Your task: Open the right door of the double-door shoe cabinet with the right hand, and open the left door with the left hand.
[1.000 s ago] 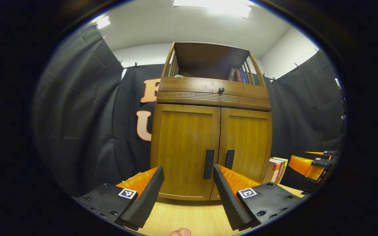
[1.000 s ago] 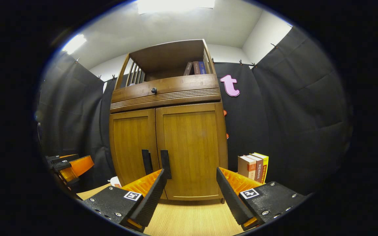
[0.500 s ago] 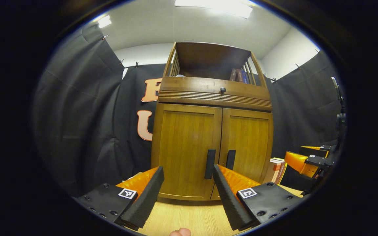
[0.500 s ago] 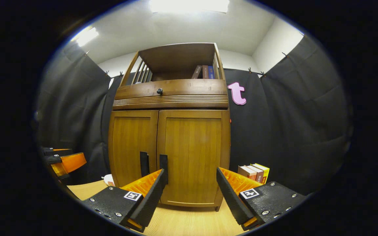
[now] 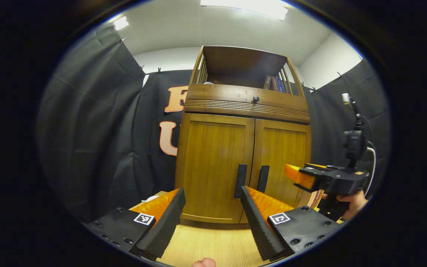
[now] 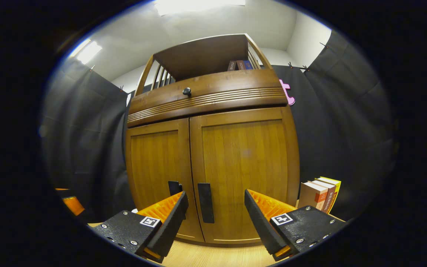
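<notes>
- Since a second ago the right tool (image 6: 213, 217) has moved in a lot closer to the shoe cabinet (image 6: 213, 148), so the doors look way bigger in the right gripper view, and in the left gripper view it's come up from the low right edge to sit in front of the right door (image 5: 282, 159).
- Left tool (image 5: 211, 213) has barely budged, fingers spread wide with nothing between them, hovering over the light wood worktop (image 5: 209, 246).
- Straight ahead of the left tool is the left door (image 5: 215, 163), shut, with its black handle (image 5: 241, 180) just above the tool's right finger.
- Right tool is also wide open and holding nothing. The right door's handle (image 6: 205, 202) sits in the gap between its fingers, nearer the left one, not touched yet as far as I can see.
- Left door's handle (image 6: 175, 187) peeks out just behind that left finger.
- Off to the right of the right tool, a few books (image 6: 319, 194) stand beside the cabinet.
</notes>
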`<state>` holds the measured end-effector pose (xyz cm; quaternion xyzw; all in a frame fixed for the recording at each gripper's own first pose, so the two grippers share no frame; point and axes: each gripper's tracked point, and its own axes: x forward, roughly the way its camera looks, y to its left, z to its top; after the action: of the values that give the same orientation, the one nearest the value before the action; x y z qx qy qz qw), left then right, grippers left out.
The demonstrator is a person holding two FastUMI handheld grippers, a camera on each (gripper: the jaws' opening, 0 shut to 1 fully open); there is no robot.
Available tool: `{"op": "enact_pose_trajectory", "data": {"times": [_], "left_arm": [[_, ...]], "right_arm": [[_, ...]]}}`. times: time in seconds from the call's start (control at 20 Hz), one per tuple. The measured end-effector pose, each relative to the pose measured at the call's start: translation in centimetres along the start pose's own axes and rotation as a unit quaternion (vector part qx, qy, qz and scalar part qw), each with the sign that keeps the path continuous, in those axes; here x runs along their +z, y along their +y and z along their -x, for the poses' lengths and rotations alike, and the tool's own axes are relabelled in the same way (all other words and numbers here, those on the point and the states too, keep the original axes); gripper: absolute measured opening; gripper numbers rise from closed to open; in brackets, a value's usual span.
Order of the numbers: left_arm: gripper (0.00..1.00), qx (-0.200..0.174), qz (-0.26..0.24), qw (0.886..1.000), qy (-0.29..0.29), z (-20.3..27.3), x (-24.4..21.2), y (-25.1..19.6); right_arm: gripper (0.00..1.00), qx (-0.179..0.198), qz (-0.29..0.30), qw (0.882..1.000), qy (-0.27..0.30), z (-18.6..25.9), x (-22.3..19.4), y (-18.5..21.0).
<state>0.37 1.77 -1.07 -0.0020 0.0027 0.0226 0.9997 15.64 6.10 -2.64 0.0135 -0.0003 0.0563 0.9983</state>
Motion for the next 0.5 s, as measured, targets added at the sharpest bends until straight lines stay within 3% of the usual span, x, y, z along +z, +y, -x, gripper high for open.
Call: {"op": "enact_pose_trajectory", "data": {"times": [0.05, 0.15, 0.2, 0.25, 0.35, 0.4, 0.45, 0.5], "left_arm": [[0.96, 0.003, 0.0, 1.0, 0.003, 0.2, -0.2, 0.2], [0.92, 0.011, -0.001, 1.0, 0.003, 0.5, -0.2, 0.8], [0.92, 0.016, -0.003, 1.0, 0.002, 0.7, -0.2, 1.3], [0.92, 0.021, -0.003, 1.0, 0.001, 0.7, -0.1, 1.8], [0.92, 0.032, -0.005, 0.999, 0.001, 0.9, 0.0, 2.7], [0.92, 0.037, -0.006, 0.999, 0.001, 0.9, -0.1, 3.2], [0.92, 0.042, -0.006, 0.999, 0.002, 0.9, -0.2, 3.7], [0.92, 0.046, -0.007, 0.999, 0.003, 0.8, -0.3, 4.1]], "right_arm": [[0.93, -0.003, 0.005, 1.0, 0.008, -1.5, -0.8, 0.0], [0.93, -0.01, 0.012, 1.0, 0.02, -4.2, -2.1, 0.2], [0.98, -0.014, 0.012, 1.0, 0.026, -5.2, -2.7, 0.2], [0.94, -0.016, 0.013, 0.999, 0.034, -6.0, -3.4, 0.2], [0.98, -0.018, 0.02, 0.999, 0.048, -7.2, -4.7, 0.4], [0.89, -0.018, 0.026, 0.998, 0.052, -7.6, -5.2, 0.5], [0.89, -0.017, 0.032, 0.998, 0.055, -8.2, -5.7, 0.7], [0.97, -0.017, 0.038, 0.997, 0.059, -8.7, -6.1, 0.8]]}}
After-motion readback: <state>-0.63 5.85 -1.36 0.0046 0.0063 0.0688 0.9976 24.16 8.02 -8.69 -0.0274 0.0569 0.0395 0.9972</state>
